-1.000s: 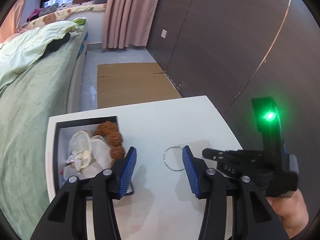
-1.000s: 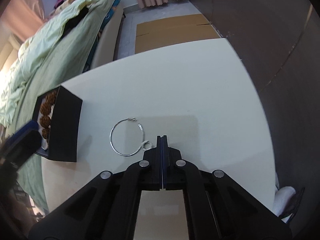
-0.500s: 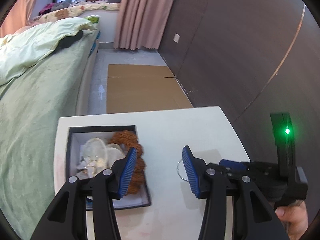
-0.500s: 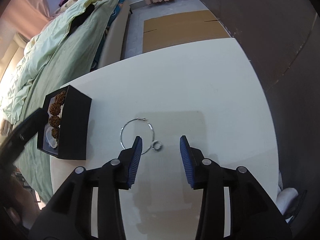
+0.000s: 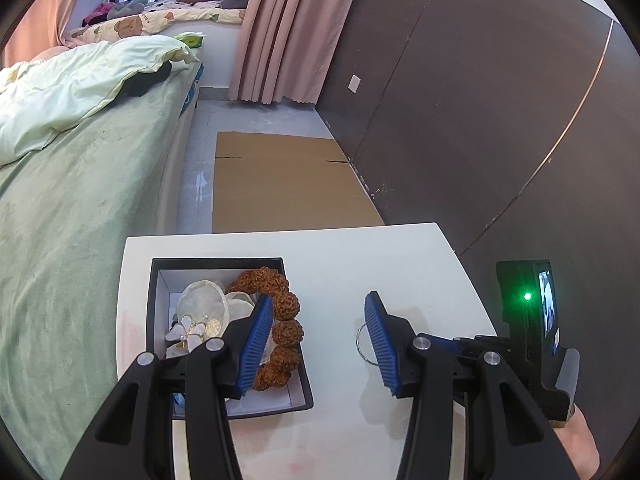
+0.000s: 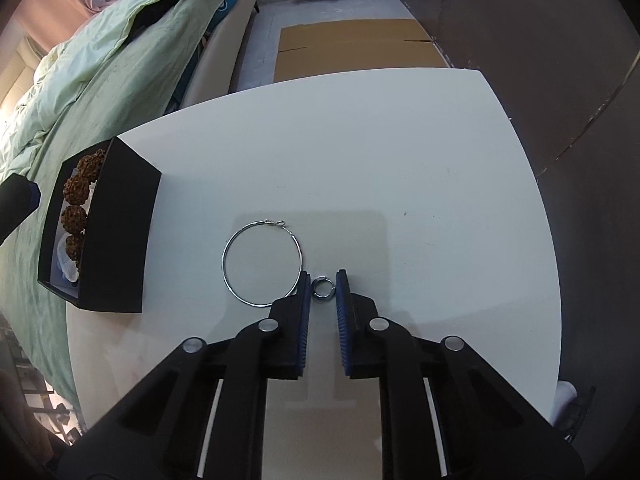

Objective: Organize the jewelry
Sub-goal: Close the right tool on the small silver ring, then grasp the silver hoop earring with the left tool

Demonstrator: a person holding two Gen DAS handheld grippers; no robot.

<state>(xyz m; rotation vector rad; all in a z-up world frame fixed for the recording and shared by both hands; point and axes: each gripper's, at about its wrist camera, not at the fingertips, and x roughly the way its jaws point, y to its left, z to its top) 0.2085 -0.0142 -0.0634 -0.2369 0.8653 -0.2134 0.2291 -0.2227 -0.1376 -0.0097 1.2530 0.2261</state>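
Observation:
A small silver ring (image 6: 323, 290) lies on the white table (image 6: 380, 152) between the blue pads of my right gripper (image 6: 322, 280), which stands narrowly open around it; I cannot tell if the pads touch it. A large thin silver hoop (image 6: 261, 263) lies just left of it and shows partly in the left wrist view (image 5: 362, 342). A black jewelry box (image 6: 116, 232) at the table's left holds a brown bead bracelet (image 5: 280, 320) and pale shell and flower pieces (image 5: 200, 316). My left gripper (image 5: 316, 320) is open and empty, above the box's right edge.
A bed with green bedding (image 5: 60, 200) runs along the table's left side. A flattened cardboard sheet (image 5: 280, 184) lies on the floor beyond the table. A dark wall (image 5: 480, 100) stands on the right. The right gripper's body with a green light (image 5: 527, 297) sits right of my left gripper.
The right gripper went from shut to wide open, then narrowed around the small ring. The left gripper pulled back and up, bringing more of the box into its view.

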